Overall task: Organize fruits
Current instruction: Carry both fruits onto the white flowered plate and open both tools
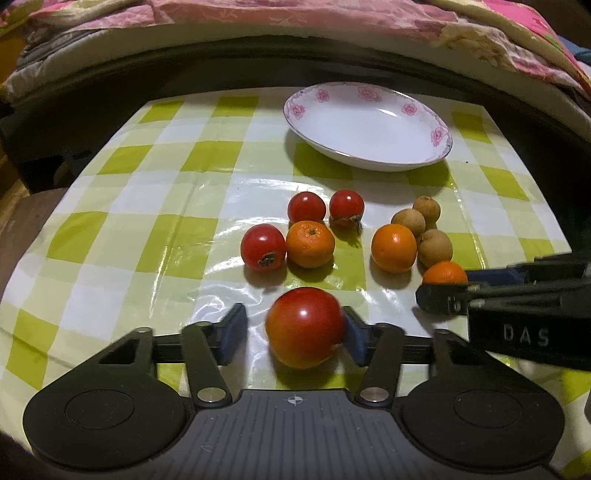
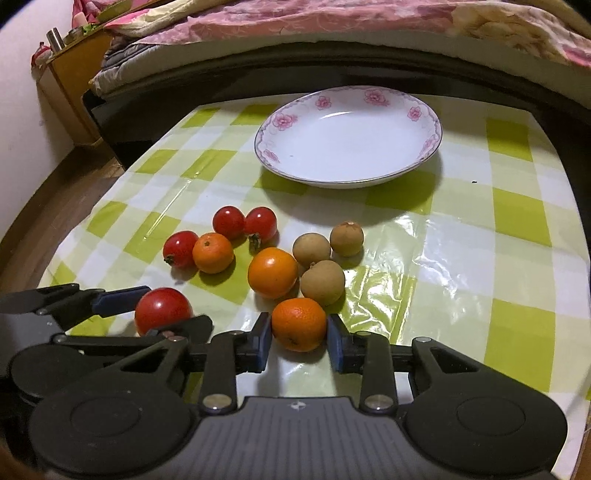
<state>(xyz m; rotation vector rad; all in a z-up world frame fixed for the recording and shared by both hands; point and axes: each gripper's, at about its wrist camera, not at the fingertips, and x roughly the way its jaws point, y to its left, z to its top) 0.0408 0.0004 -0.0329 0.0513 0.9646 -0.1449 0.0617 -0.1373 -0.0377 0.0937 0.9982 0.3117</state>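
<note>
A large red tomato [image 1: 304,326] lies on the checked cloth between the fingers of my left gripper [image 1: 294,314]. The right pad touches it, while the left pad [image 1: 234,332] stands a little apart, so the gripper is open. My right gripper [image 2: 298,321] is shut on a small orange [image 2: 299,325], a pad against each side. In the left wrist view the right gripper [image 1: 450,284] comes in from the right around that orange [image 1: 445,272]. Farther off lie three small tomatoes [image 1: 263,246], two more oranges [image 1: 310,243] and three brown longans [image 2: 322,282].
A white plate [image 2: 347,147] with pink flowers stands at the far side of the table, with nothing in it. Beyond the table's far edge is a bed with a pink quilt [image 2: 332,22]. A wooden cabinet [image 2: 70,70] stands at the far left.
</note>
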